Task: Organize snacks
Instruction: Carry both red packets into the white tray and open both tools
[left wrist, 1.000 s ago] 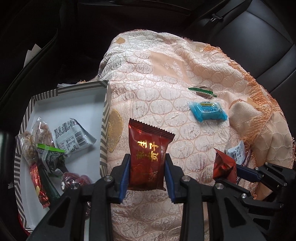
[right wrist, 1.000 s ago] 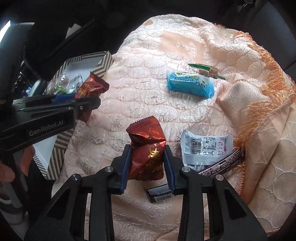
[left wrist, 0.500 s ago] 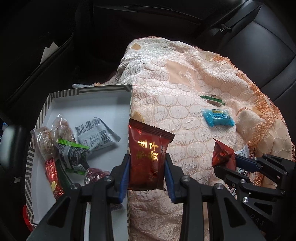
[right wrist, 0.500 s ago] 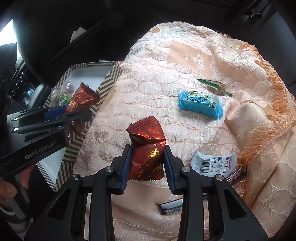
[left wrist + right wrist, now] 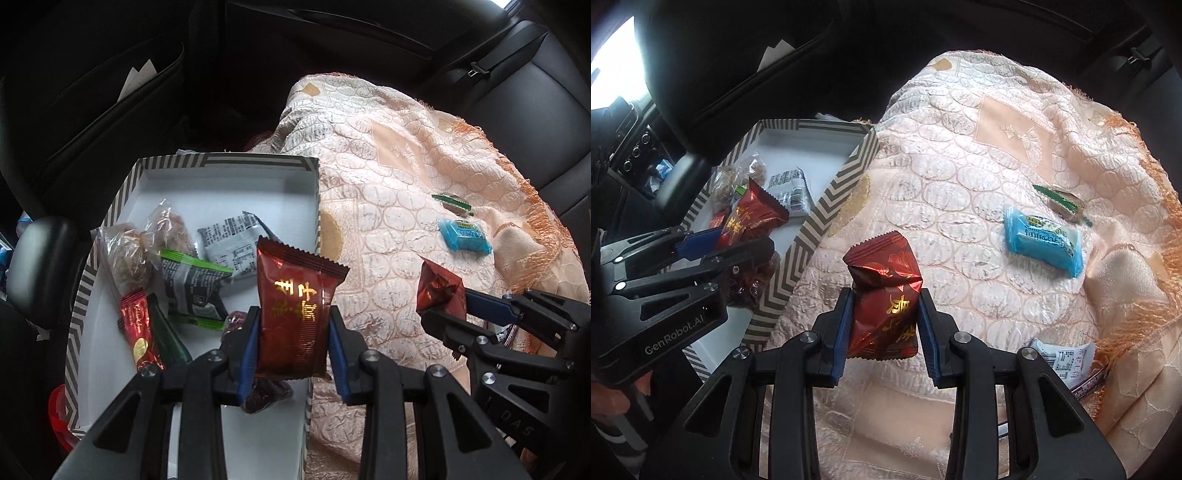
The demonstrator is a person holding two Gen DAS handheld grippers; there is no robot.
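A red snack packet [image 5: 295, 314] is clamped in the left gripper [image 5: 293, 345], seemingly over the striped box [image 5: 225, 162] at 10 o'clock; release is called for next. Another red packet [image 5: 884, 295] is pinched in the right gripper [image 5: 884, 334].

The left tongs [image 5: 293, 334] clamp a dark red snack packet [image 5: 295, 314] upright over the striped box [image 5: 110, 218] — its right edge. At right, the right tongs [image 5: 448, 310] pinch a crumpled red packet [image 5: 437, 290] above the peach cloth [image 5: 388, 184] — where a blue packet [image 5: 463, 235] lies.
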